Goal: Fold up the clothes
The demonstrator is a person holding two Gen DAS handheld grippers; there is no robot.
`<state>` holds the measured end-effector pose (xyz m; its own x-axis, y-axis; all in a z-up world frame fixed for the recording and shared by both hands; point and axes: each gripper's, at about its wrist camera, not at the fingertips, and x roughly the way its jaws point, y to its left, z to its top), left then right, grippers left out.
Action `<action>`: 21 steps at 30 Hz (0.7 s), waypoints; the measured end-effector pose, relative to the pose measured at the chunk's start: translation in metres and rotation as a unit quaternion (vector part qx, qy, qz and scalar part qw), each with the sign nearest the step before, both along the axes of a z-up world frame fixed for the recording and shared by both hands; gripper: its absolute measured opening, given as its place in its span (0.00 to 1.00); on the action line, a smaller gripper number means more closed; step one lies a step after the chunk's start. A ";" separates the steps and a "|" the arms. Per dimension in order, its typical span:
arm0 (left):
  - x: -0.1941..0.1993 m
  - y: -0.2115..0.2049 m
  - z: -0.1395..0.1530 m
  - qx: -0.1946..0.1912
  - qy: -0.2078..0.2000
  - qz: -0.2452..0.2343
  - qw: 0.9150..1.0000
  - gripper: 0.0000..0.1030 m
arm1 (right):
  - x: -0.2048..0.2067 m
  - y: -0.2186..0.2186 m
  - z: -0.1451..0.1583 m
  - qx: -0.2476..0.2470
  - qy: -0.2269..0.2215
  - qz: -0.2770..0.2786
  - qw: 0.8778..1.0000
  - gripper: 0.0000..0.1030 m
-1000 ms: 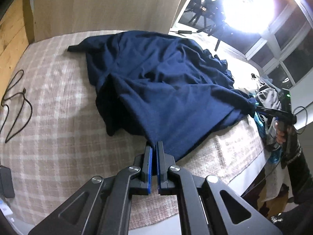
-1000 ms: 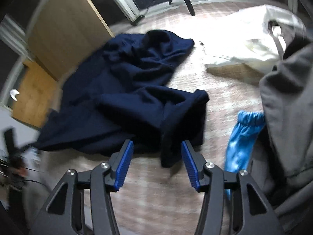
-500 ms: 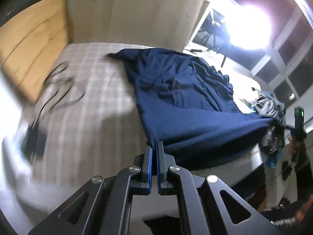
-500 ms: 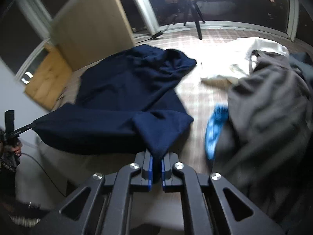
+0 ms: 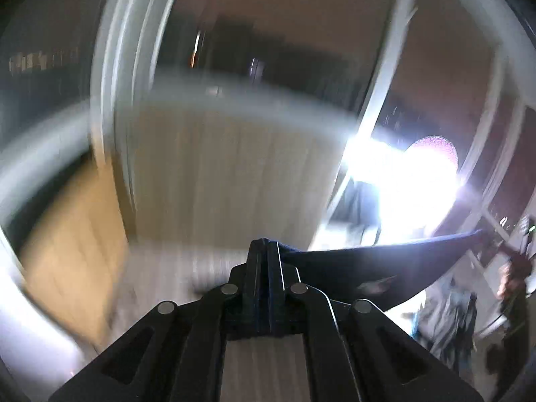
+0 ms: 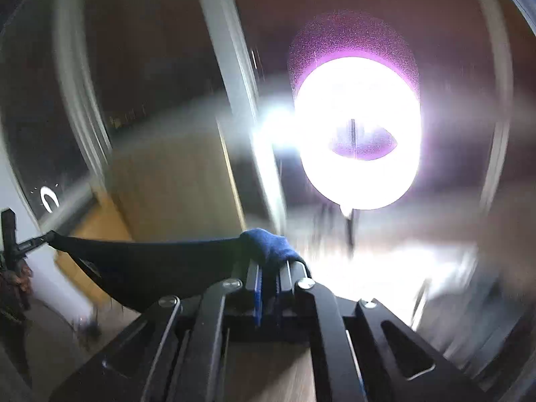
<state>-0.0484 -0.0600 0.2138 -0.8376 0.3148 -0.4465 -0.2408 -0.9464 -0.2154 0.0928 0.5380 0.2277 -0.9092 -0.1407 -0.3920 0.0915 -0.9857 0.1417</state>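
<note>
A navy blue garment [image 5: 375, 268] hangs stretched in the air between my two grippers. My left gripper [image 5: 267, 244] is shut on one corner of it, and the cloth runs off to the right. In the right wrist view my right gripper [image 6: 269, 264] is shut on another bunched corner of the garment [image 6: 268, 244], whose dark span [image 6: 150, 264] leads left to the other gripper [image 6: 37, 239]. Both views are tilted up and blurred, so the bed below is hidden.
A very bright round lamp [image 6: 358, 134] glares ahead, with window frames [image 5: 392, 67] around it. A pale wooden cabinet [image 5: 227, 181] and a wooden panel [image 5: 70, 234] stand behind. A heap of grey clothes [image 5: 445, 321] shows at the lower right of the left view.
My right gripper closed on a corner of the navy garment. Both grippers then rose and tilted upward, lifting the garment off the bed and pulling it taut between them.
</note>
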 end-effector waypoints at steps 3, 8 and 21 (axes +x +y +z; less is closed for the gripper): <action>0.045 -0.002 0.070 -0.032 0.054 0.001 0.998 0.02 | 0.057 -0.015 0.093 0.046 0.083 0.001 0.996 0.05; 0.111 0.000 0.060 -0.074 0.049 -0.008 0.996 0.03 | 0.127 -0.032 0.085 0.093 0.086 0.009 0.992 0.05; 0.214 -0.013 -0.249 -0.075 -0.197 -0.031 0.977 0.02 | 0.181 -0.020 -0.273 -0.033 -0.243 0.027 0.969 0.05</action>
<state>0.1651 -0.0728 -0.0351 -0.5722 0.2667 -0.7755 -0.2256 -0.9603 -0.1638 0.2736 0.5180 -0.0450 -0.6104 -0.2217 -0.7604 0.0488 -0.9687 0.2433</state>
